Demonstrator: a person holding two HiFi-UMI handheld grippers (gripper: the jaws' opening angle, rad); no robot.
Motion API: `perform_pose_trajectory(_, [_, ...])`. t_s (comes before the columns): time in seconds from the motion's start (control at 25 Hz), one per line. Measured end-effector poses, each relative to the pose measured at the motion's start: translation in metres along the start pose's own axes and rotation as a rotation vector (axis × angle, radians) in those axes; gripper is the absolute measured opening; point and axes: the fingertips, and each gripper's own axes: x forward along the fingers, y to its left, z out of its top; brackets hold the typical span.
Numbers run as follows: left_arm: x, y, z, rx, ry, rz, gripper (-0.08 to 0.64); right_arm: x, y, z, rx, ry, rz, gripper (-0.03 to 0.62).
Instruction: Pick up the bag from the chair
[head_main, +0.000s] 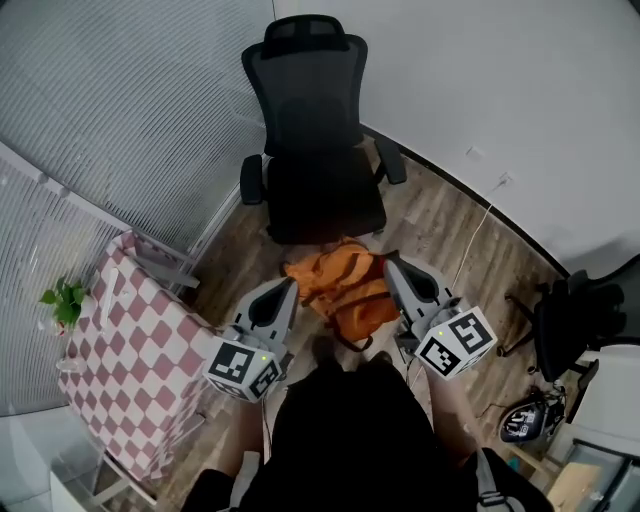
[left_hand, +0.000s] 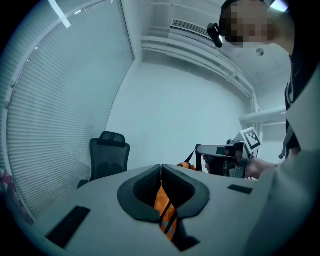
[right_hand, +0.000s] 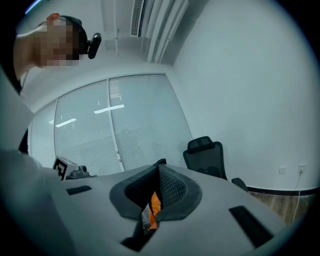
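The left gripper (left_hand: 161, 168) has its jaws closed tight on a fold of orange fabric and black strap, and the right gripper (right_hand: 159, 168) is likewise clamped shut on a sliver of orange cloth. Each takes one side of the orange bag (head_main: 348, 290). The two-sided pinch looks chosen to spread the load and keep the soft bag from slumping or swinging, with both grippers pointing roughly level so the fabric hangs down from the jaws. In the head view the bag sags between them just in front of the black office chair (head_main: 318, 170). It appears to be off the seat and above the wooden floor (head_main: 440, 215), so the pickup seems largely done. To the left stands a tabletop with a red-and-white checked cloth (head_main: 140, 345) and a small green plant (head_main: 65, 300) at its edge. Slatted blinds (head_main: 120, 110) close off that side, and a plain white wall (head_main: 500, 70) curves round the right. A white cable (head_main: 478, 232) trails over the floor there, near a second dark chair (head_main: 568, 320) and a helmet (head_main: 524, 420).
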Motion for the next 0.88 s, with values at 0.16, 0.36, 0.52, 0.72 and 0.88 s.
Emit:
perform_pose_trajectory(0.16, [0.003,-0.01,0.007,0.012,-0.014,-0.004,0.034,-0.023,0.003,0.021,-0.013,-0.067,-0.01,0.025])
perform_pose_trajectory(0.36, [0.004,-0.023,0.012,0.017,-0.03,-0.015,0.034,-0.048,0.012,0.039,-0.043,-0.1,0.01,0.025])
perform_pose_trajectory(0.52, [0.001,-0.034,0.015,0.028,-0.033,-0.02,0.034,-0.065,0.016,0.051,-0.069,-0.135,0.016,0.025])
perform_pose_trajectory(0.72, [-0.005,-0.04,0.018,0.044,-0.041,-0.029,0.034,-0.076,0.021,0.052,-0.068,-0.144,0.035,0.025])
perform_pose_trajectory(0.88, [-0.01,-0.037,0.019,0.039,-0.045,-0.023,0.034,-0.078,0.028,0.05,-0.072,-0.139,0.047,0.025])
